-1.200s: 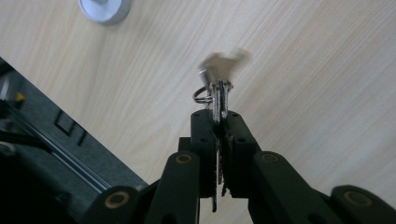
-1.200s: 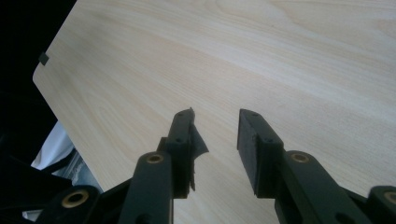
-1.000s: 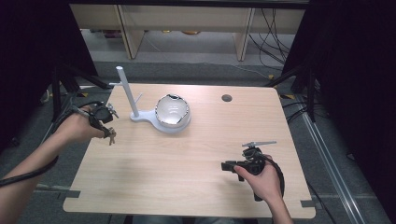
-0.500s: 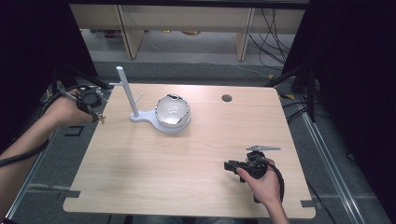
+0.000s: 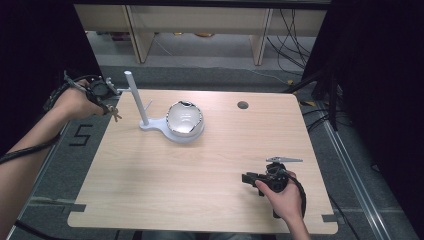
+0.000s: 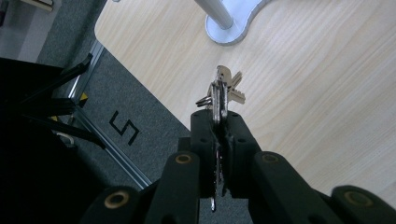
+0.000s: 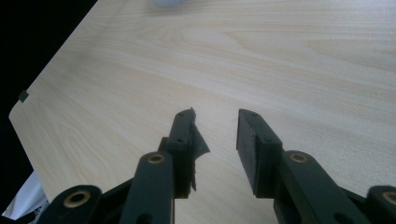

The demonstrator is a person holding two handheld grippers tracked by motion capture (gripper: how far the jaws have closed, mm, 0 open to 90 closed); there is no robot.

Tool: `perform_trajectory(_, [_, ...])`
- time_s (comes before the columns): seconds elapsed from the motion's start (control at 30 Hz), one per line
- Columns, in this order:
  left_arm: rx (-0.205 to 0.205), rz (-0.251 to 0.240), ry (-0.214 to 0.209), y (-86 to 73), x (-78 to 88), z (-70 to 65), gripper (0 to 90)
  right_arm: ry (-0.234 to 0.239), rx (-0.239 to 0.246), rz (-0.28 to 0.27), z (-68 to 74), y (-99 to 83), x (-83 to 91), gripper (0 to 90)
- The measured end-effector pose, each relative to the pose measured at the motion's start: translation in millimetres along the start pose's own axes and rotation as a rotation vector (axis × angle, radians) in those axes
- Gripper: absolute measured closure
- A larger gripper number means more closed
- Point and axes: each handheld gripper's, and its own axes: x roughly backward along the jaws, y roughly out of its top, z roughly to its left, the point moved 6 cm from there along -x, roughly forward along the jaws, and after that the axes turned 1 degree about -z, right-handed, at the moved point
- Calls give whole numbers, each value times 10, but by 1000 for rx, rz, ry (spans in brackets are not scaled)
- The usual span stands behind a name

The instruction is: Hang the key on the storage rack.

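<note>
Pale wood bench (image 5: 200, 190), grey floor around it, a floor mark "5" (image 5: 80, 135) off its left edge.

Your left claw (image 5: 111, 111) sits at the bench's far left corner, just over the left edge. Its jaws are clamped on a bunch of keys (image 6: 223, 93); in the left gripper view the keys stick up past the jaw tips, fanned a little, over bare wood close to the edge. Your left hand (image 5: 75, 102) holds it from off the bench.

Just beside that claw, toward the bench's middle, stands a white upright post (image 5: 136, 97) on a flat white base (image 5: 152, 125). A short peg (image 5: 125, 90) juts sideways from the post toward your left claw. The base runs on into a rounded white bowl (image 5: 184, 120), shiny inside, in the far half of the bench, left of centre. A small round hole (image 5: 243, 105) lies in the bench top near the far edge, right of the bowl.

Your right claw (image 5: 248, 178) is near the front right corner, well apart from the stand, pointing left. In the right gripper view its jaws stand parted, a moderate gap, nothing between them, over bare wood. One pad (image 7: 198, 144) looks torn or peeling at its edge. Your right hand (image 5: 282, 195) grips it from the near edge.
</note>
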Motion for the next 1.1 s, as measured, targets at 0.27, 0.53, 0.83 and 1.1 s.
perform_trajectory(0.27, [12, -15, 16, -5, -32, 49, 837, -2, -3, 0, 9, 0, -4, 675])
perform_trajectory(0.53, [24, -24, 26, -2, -20, 112, 837, 7, -1, 6, 24, -6, -7, 670])
perform_trajectory(0.83, [-20, -16, 43, 126, -29, 283, 837, -1, -4, 3, 10, -4, -30, 667])
perform_trajectory(1.1, [-53, -10, 50, 317, -28, 325, 837, 8, -13, 4, -10, -14, -19, 666])
